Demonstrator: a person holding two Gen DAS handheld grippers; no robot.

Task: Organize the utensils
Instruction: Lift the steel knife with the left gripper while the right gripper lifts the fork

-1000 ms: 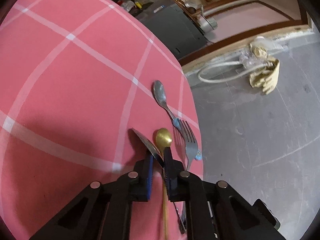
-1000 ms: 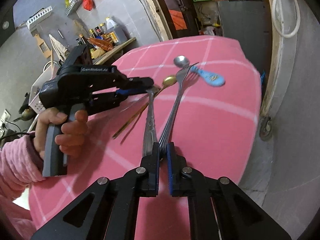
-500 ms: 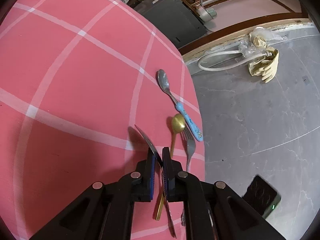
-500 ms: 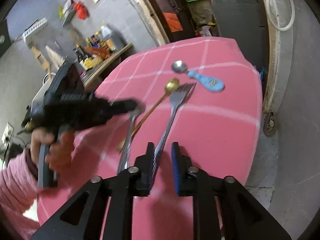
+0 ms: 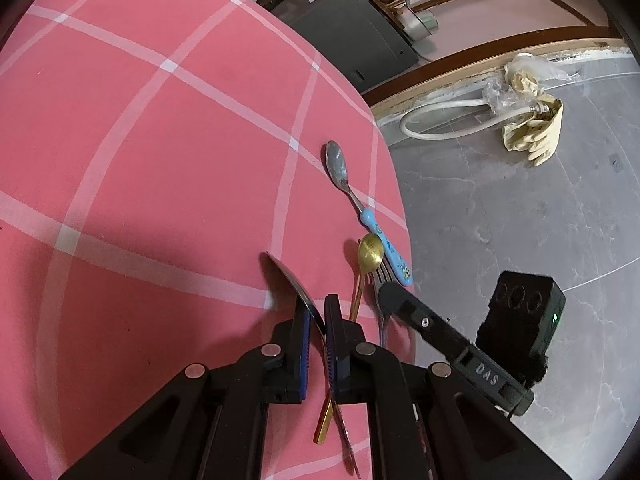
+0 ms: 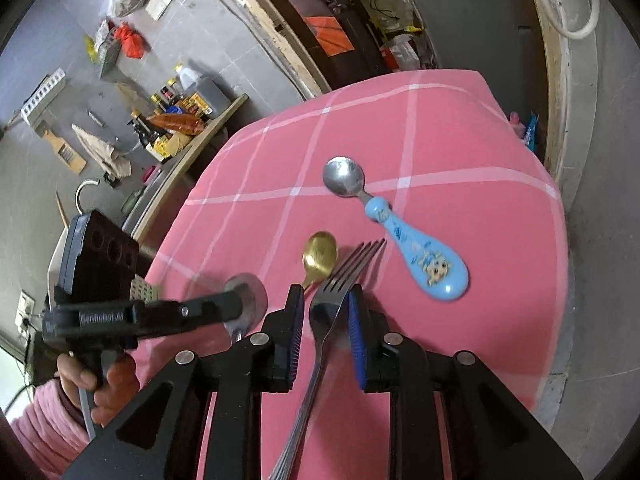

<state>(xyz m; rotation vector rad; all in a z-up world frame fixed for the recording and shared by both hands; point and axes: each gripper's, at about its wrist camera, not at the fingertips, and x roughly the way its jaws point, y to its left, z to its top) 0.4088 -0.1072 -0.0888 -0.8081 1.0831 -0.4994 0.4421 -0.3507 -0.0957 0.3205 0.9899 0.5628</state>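
My left gripper [image 5: 318,308] is shut on a silver spoon [image 5: 286,280], whose bowl sticks up past the pads. In the right wrist view the left gripper [image 6: 236,304] holds that spoon [image 6: 250,298] just left of my right gripper [image 6: 326,304]. The right gripper stands open. A steel fork [image 6: 344,276] lies on the pink checked cloth [image 6: 460,140] between its pads, not pressed by them. A gold spoon [image 6: 320,256] lies just left of the fork's tines. A blue-handled spoon [image 6: 416,256] lies to their right. The right gripper's finger [image 5: 400,300] covers part of the fork [image 5: 382,280].
The utensils lie close to the table's edge [image 5: 404,240], with grey floor beyond. A white hose and pale gloves [image 5: 532,136] lie on the floor, and a dark cabinet [image 5: 352,40] stands behind. A hand [image 6: 100,380] in a pink sleeve holds the left gripper. A shelf of bottles [image 6: 180,112] stands at left.
My right gripper has opened, let go of the fork and slid forward along it toward the tines. The fork now rests on the cloth. The left gripper has stayed shut on the silver spoon.
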